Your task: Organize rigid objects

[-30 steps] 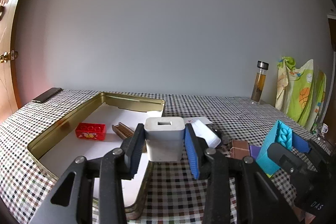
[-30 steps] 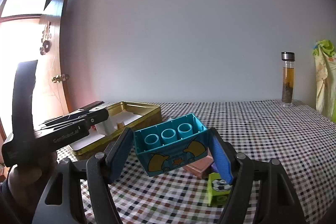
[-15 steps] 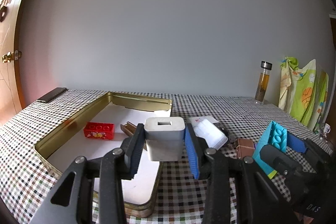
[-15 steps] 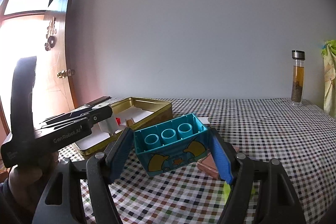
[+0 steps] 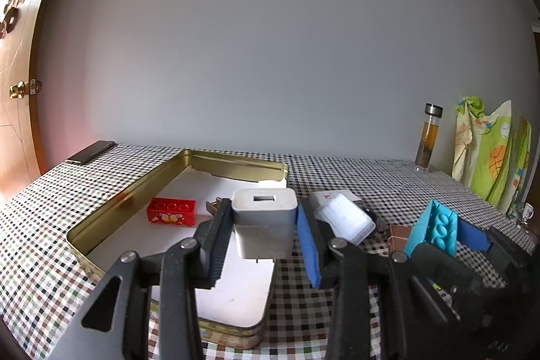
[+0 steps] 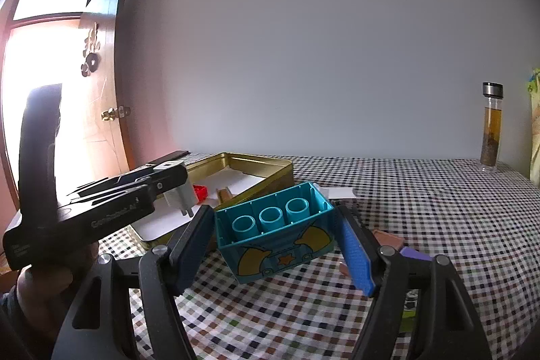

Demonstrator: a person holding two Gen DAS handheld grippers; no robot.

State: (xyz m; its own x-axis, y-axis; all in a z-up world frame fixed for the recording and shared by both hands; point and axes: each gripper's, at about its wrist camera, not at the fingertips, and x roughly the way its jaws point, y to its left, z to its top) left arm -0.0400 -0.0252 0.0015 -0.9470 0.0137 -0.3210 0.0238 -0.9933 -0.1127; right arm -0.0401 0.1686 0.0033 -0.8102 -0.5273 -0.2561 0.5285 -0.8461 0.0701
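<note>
My left gripper (image 5: pixel 265 242) is shut on a white USB charger (image 5: pixel 264 223), held in the air above the near right corner of the gold tin tray (image 5: pixel 111 208). A red toy brick (image 5: pixel 171 211) lies inside the tray, with a brown comb-like piece mostly hidden behind my left finger. My right gripper (image 6: pixel 275 245) is shut on a teal toy brick (image 6: pixel 275 237), tilted with its hollow underside up, above the checkered cloth to the right of the tray (image 6: pixel 270 172). The left wrist view shows that teal brick (image 5: pixel 435 230) at the right; the right wrist view shows the charger (image 6: pixel 180 196) at the left.
A white case (image 5: pixel 347 220) and paper lie right of the tray, with a brown block (image 5: pixel 398 235) nearby. A glass bottle (image 5: pixel 428 137) stands at the back right beside a patterned cloth (image 5: pixel 489 154). A dark phone (image 5: pixel 90 151) lies at the far left. A hand (image 6: pixel 44 289) grips the left tool.
Both grippers have kept their grips. The tray and table objects have slid slightly in both views as the cameras tipped a little; the charger now hangs more over the tray's corner.
</note>
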